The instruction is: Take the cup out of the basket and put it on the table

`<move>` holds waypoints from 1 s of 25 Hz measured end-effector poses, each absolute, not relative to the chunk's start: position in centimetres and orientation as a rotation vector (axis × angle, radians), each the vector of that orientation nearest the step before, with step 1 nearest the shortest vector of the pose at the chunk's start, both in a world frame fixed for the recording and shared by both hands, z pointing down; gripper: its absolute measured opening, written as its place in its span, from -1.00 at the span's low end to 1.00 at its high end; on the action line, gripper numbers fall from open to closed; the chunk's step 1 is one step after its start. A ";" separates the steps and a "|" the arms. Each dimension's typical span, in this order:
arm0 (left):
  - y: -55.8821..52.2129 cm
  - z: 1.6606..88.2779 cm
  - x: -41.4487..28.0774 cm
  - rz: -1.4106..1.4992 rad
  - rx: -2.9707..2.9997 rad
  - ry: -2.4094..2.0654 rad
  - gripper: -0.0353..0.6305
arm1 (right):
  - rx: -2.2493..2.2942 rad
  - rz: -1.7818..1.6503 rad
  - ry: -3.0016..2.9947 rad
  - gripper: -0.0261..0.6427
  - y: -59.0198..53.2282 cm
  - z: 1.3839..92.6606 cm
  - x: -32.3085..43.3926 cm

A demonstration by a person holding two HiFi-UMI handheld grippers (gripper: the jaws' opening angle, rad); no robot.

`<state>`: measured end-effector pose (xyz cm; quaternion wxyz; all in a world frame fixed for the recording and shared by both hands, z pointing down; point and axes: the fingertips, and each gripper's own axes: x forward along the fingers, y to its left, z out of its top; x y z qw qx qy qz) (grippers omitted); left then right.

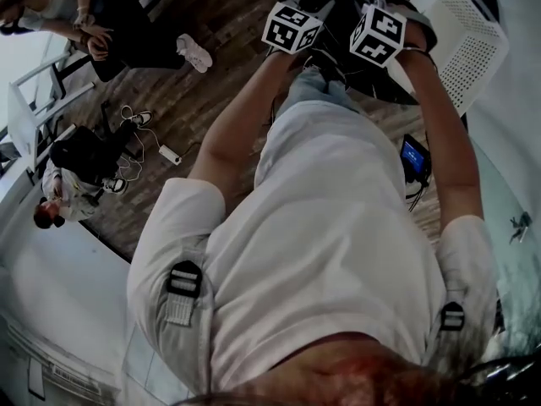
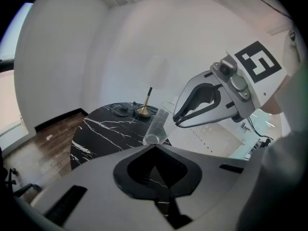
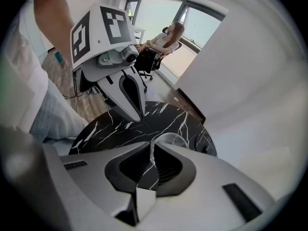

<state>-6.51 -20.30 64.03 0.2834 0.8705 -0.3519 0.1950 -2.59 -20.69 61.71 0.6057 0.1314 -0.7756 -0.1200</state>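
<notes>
A clear plastic cup (image 2: 156,125) hangs tilted above the black marble table (image 2: 96,134), mouth toward the right gripper. My right gripper (image 3: 151,147) is shut on the cup's thin wall, and the cup rim (image 3: 172,139) shows just past its tips. From the left gripper view, the right gripper (image 2: 177,119) reaches in from the right. My left gripper (image 2: 154,147) is shut with nothing in it, close beside the cup. In the head view only the two marker cubes (image 1: 292,25) (image 1: 378,34) show; the jaws and cup are hidden there.
The white perforated basket (image 1: 465,41) stands to the right, its side (image 2: 211,138) just behind the cup. A gold lamp base (image 2: 143,110) and a cable (image 2: 118,110) sit at the table's far edge. People sit at the left (image 1: 76,24) on the wood floor.
</notes>
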 end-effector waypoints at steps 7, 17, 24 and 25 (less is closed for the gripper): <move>-21.4 65.4 -6.7 0.541 2.321 -0.938 -0.88 | 0.275 -0.254 -1.774 -0.84 -20.9 64.0 -2.5; -21.9 67.8 -6.8 0.548 2.281 -0.908 -0.88 | 0.244 -0.222 -1.759 -0.84 -21.4 66.8 -3.0; -22.0 69.0 -6.4 0.555 2.267 -0.884 -0.88 | 0.227 -0.227 -1.753 -0.84 -21.6 67.9 -3.6; -22.1 69.1 -6.3 0.553 2.264 -0.882 -0.88 | 0.225 -0.227 -1.751 -0.84 -21.6 68.1 -3.7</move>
